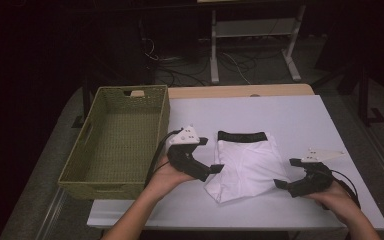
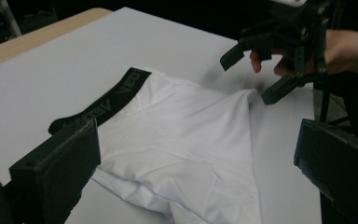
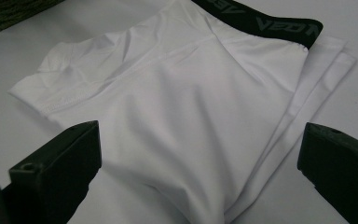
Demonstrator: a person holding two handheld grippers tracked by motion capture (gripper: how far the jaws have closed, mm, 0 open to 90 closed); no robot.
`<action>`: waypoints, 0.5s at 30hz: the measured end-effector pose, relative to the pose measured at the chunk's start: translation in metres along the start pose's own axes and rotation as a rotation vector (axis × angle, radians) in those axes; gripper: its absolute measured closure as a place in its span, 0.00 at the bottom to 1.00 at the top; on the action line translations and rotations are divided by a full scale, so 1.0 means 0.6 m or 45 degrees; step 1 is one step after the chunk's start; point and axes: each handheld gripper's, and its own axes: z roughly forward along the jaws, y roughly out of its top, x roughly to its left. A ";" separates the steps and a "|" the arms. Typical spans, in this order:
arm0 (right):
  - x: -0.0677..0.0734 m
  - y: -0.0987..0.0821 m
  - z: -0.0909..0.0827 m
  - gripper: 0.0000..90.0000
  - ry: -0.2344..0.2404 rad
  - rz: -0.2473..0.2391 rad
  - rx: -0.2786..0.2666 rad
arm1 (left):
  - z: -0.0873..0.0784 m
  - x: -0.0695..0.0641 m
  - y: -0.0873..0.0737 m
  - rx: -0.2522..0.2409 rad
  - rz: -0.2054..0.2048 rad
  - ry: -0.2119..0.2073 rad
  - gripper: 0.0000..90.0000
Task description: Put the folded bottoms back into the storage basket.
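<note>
Nearest the person, the right gripper [image 1: 286, 174] is hovering just off the right edge of the folded white underwear [image 1: 246, 167], its jaws standing wide apart with nothing between them, while the left gripper [image 1: 214, 156] is sitting at the garment's left edge, jaws likewise spread and empty. The underwear is lying flat in the middle of the white table [image 1: 300, 120], folded over on itself with its black waistband [image 1: 241, 135] at the far end. It is looking light, thin and limp, so it will probably sag and unfold if lifted by one corner; pinching through all the stacked layers at each side edge, near the waistband where the cloth is thicker, seems the safer hold. Farther off to the left, the woven green basket [image 1: 85, 150] is standing open, close to the underwear.
</note>
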 end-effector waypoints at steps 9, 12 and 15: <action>0.002 -0.002 0.003 0.00 0.007 -0.007 0.016 | 0.031 -0.004 -0.022 0.048 -0.014 -0.008 0.00; 0.002 -0.003 0.005 0.00 0.004 -0.009 0.024 | 0.039 -0.005 -0.031 0.061 -0.018 -0.004 0.00; 0.003 -0.004 0.006 0.00 0.005 -0.016 0.025 | 0.047 -0.002 -0.042 0.071 -0.030 0.011 0.00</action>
